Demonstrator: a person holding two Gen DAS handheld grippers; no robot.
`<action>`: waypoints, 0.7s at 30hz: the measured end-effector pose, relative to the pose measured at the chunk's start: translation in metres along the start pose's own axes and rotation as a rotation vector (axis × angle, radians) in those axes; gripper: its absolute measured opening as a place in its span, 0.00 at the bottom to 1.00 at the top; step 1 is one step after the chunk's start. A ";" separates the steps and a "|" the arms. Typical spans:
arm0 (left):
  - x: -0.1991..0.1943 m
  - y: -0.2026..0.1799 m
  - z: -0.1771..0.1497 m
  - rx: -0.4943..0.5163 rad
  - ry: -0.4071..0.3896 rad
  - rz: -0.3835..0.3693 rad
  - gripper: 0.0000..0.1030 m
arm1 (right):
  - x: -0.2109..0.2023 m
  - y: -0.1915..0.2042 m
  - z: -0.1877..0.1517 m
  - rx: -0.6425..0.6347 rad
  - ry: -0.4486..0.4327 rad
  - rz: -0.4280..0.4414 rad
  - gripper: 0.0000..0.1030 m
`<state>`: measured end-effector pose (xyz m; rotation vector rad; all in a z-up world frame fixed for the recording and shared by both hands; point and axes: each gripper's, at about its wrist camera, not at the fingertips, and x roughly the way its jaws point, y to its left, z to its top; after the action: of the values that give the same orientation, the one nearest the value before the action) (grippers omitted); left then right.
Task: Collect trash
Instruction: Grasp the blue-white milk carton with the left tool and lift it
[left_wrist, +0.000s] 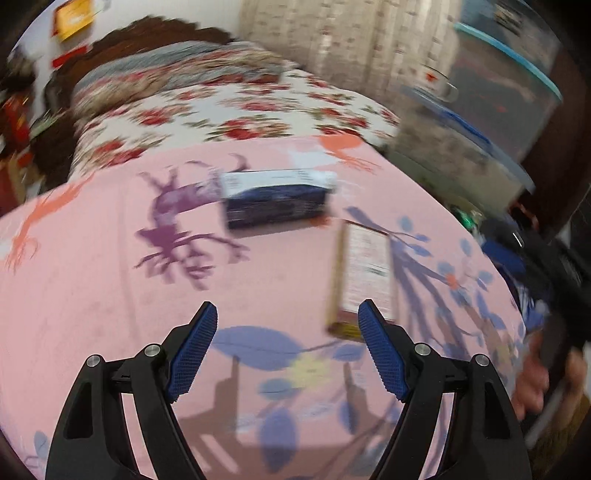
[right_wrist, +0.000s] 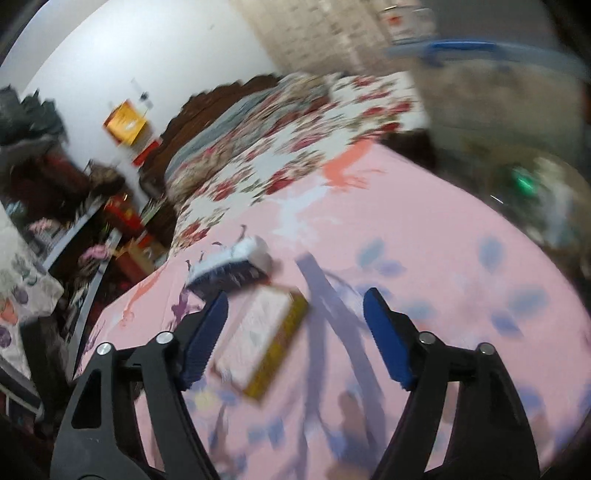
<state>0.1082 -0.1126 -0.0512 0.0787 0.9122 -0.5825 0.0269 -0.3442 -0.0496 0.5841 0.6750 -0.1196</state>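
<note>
Both grippers, left (left_wrist: 286, 319) and right (right_wrist: 295, 306), agape and seemingly empty (blurred) above two boxes (left_wrist: 277, 199).

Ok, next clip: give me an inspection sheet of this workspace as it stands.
Surface: pink printed cloth, bare apart from two boxes.
Job's things: dark blue box farther off; flat yellow-edged box nearer, apart from it.
Clutter: clear tub with blue rim beside the surface; contents blurred.
Grippers: left hand-held gripper open, empty; right hand-held gripper open, yellow-edged box below its left finger, not gripped.
Cables: nothing seen.
Surroundings: floral bedspread, curtain, white wall.
</note>
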 end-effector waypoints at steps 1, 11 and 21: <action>-0.002 0.008 0.000 -0.018 -0.003 0.011 0.72 | 0.022 0.006 0.016 -0.010 0.033 0.011 0.70; -0.018 0.056 0.004 -0.133 -0.005 0.041 0.73 | 0.197 0.045 0.074 0.038 0.343 0.045 0.67; -0.038 0.124 0.022 -0.310 -0.059 0.034 0.75 | 0.115 0.124 -0.043 -0.158 0.626 0.501 0.64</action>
<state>0.1692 0.0024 -0.0309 -0.2008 0.9328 -0.4045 0.1284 -0.2080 -0.0890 0.6239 1.1070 0.6027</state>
